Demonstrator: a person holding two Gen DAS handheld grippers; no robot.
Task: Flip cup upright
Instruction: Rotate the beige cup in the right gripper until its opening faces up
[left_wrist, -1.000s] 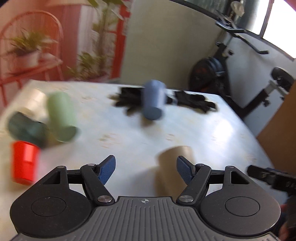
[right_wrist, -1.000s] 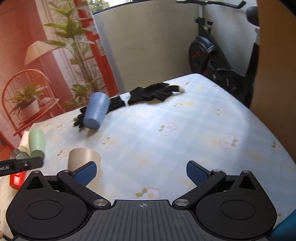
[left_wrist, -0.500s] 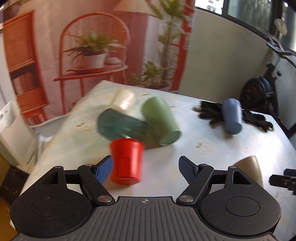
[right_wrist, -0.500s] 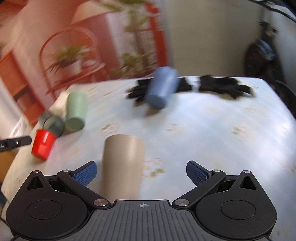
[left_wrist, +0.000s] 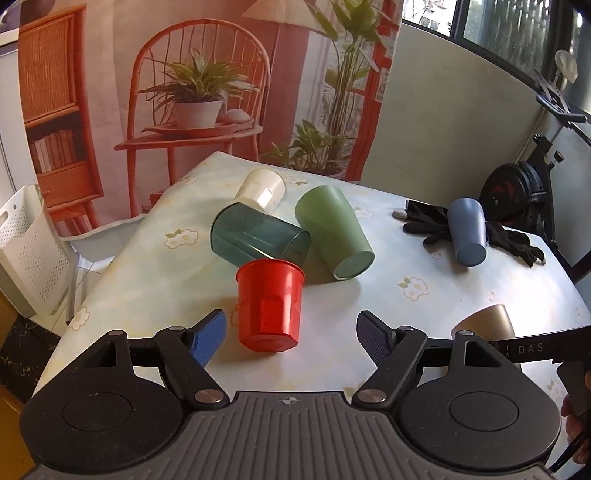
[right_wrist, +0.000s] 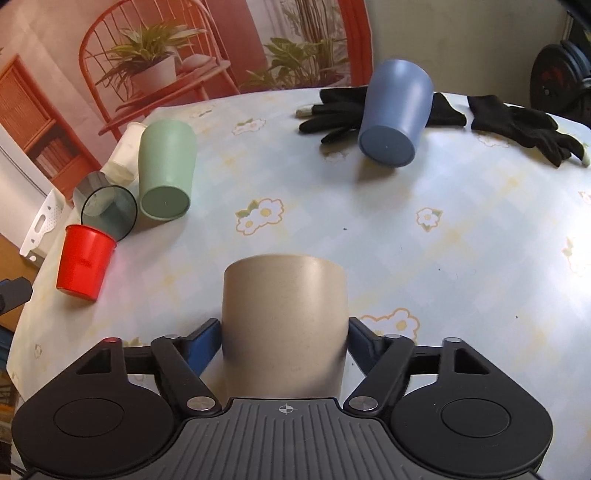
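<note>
A beige cup (right_wrist: 284, 325) lies between the fingers of my right gripper (right_wrist: 282, 341), whose blue pads touch its sides; it also shows in the left wrist view (left_wrist: 487, 325). A red cup (left_wrist: 269, 304) lies just ahead of my open, empty left gripper (left_wrist: 291, 334), its base toward the camera; it shows too in the right wrist view (right_wrist: 85, 258). Behind it lie a dark teal cup (left_wrist: 258, 236), a green cup (left_wrist: 334, 230) and a white cup (left_wrist: 261, 186). A blue cup (left_wrist: 467, 230) rests on black gloves (left_wrist: 424, 221).
The table (right_wrist: 424, 258) has a flowered cloth. Its left edge is close to the red cup. A white basket (left_wrist: 26, 251) stands on the floor to the left. An exercise bike (left_wrist: 524, 184) stands beyond the far right corner. A printed backdrop hangs behind the table.
My left gripper swung left, from the beige cup to the red cup. My right gripper moved onto the beige cup and its fingers closed in on its sides.
</note>
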